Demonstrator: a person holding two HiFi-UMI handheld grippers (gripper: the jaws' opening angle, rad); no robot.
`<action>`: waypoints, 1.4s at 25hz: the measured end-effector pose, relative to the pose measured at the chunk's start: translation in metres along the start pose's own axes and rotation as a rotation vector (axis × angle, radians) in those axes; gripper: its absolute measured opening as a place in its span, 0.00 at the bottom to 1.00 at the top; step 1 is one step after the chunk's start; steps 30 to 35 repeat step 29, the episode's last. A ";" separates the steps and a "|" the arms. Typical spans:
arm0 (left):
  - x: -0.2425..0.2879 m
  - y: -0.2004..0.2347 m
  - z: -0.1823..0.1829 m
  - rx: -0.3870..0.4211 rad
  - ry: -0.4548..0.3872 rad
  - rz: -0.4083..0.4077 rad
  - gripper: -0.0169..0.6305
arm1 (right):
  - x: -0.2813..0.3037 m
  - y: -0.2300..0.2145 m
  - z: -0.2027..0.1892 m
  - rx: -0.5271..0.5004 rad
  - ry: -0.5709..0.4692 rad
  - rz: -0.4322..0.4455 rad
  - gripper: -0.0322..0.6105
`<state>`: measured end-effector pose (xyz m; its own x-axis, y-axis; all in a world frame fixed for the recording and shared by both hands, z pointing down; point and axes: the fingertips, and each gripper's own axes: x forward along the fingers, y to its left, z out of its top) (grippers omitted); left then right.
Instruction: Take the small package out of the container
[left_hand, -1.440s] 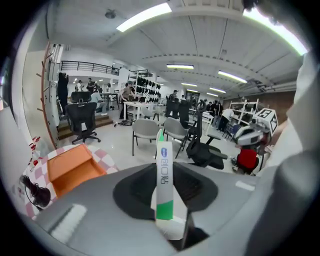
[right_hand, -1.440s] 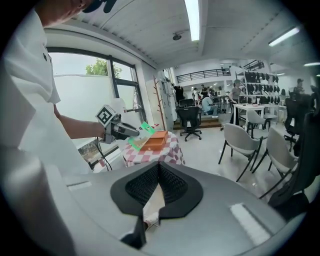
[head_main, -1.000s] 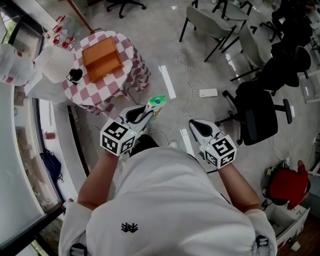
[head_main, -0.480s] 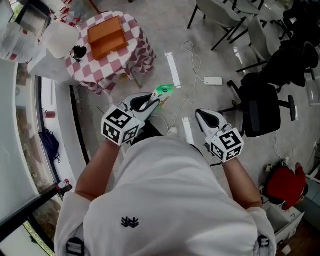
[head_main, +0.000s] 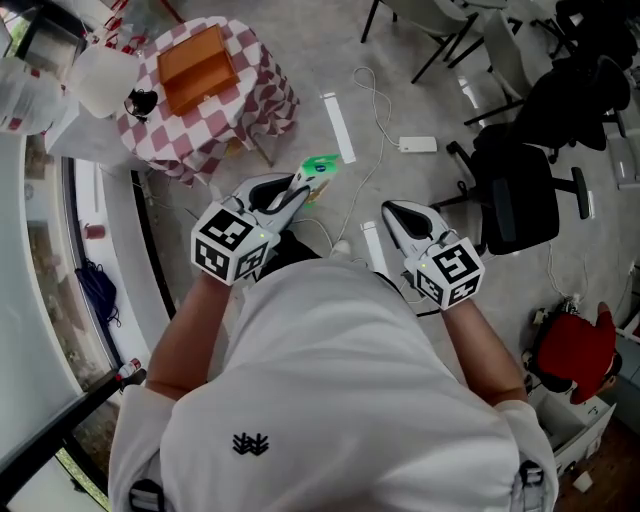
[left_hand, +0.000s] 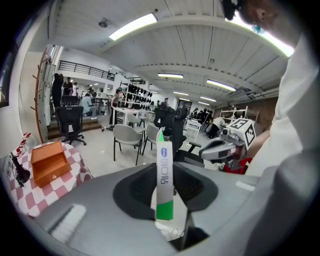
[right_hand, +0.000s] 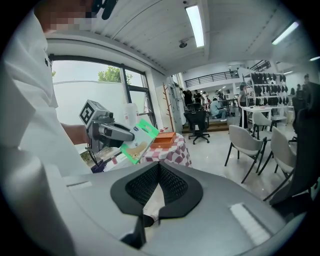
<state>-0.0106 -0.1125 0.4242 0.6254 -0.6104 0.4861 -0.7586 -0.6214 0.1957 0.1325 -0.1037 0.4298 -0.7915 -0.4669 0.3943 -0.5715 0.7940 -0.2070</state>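
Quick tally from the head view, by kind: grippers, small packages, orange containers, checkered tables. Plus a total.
Grippers: 2 (left gripper, right gripper)
Small package: 1, clamped in the left gripper
Orange container: 1, on the table
Checkered table: 1
Total: 5

- A table (head_main: 258, 100) draped in a red-and-white checked cloth carries an orange box (head_main: 198, 68) and a small black object (head_main: 140, 102).
- On the grey floor (head_main: 310, 40) lie a white power strip (head_main: 417, 145) and a white bar (head_main: 338, 127).
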 end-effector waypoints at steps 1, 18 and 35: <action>0.001 -0.001 0.000 0.000 0.001 -0.002 0.27 | -0.001 -0.001 0.000 0.000 0.000 -0.001 0.05; 0.018 0.011 0.009 -0.004 0.013 0.001 0.27 | 0.012 -0.020 0.004 0.003 0.010 0.018 0.05; 0.015 0.029 0.007 -0.009 0.019 0.008 0.27 | 0.033 -0.021 0.009 -0.005 0.016 0.031 0.05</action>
